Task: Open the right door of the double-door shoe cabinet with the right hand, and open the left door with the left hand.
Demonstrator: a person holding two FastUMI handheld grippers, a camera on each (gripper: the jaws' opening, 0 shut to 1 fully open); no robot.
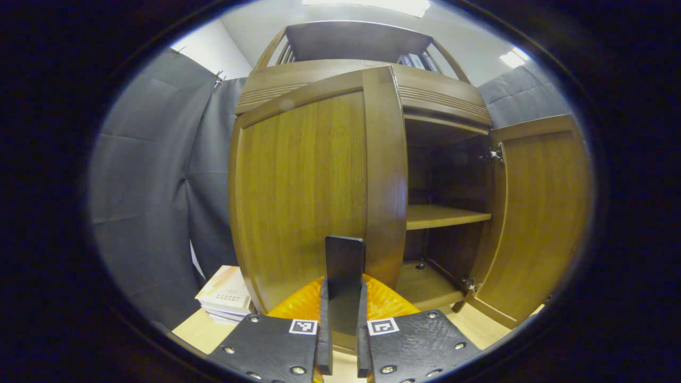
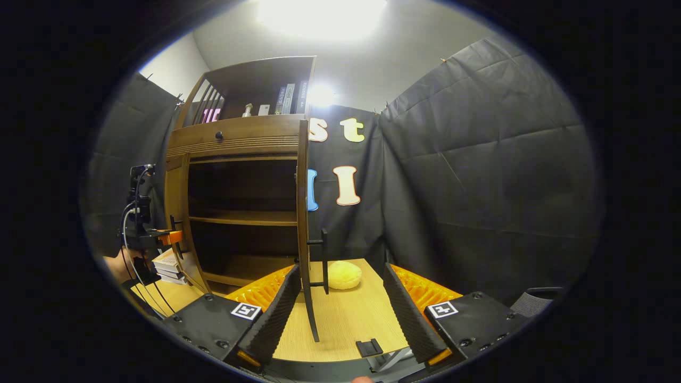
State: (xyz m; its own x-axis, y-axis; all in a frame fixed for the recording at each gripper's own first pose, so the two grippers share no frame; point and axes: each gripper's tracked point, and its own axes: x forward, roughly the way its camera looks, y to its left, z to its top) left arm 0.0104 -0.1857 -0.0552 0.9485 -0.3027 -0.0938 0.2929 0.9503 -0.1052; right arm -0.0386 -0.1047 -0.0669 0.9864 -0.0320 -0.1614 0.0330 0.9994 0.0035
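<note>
Left tool (image 1: 343, 319) clenched on left door handle (image 1: 345, 266); left door (image 1: 300, 197) partly swung out. Draw back along the hinge arc, wrist following the panel, grip kept square. Right tool (image 2: 340, 314) released, straddling right door (image 2: 303, 213), already wide open, edge-on above bench (image 2: 346, 319).

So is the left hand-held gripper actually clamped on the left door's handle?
Touching. In the left gripper view, the left hand-held gripper has both fingers pressed on the handle of the left door.
</note>
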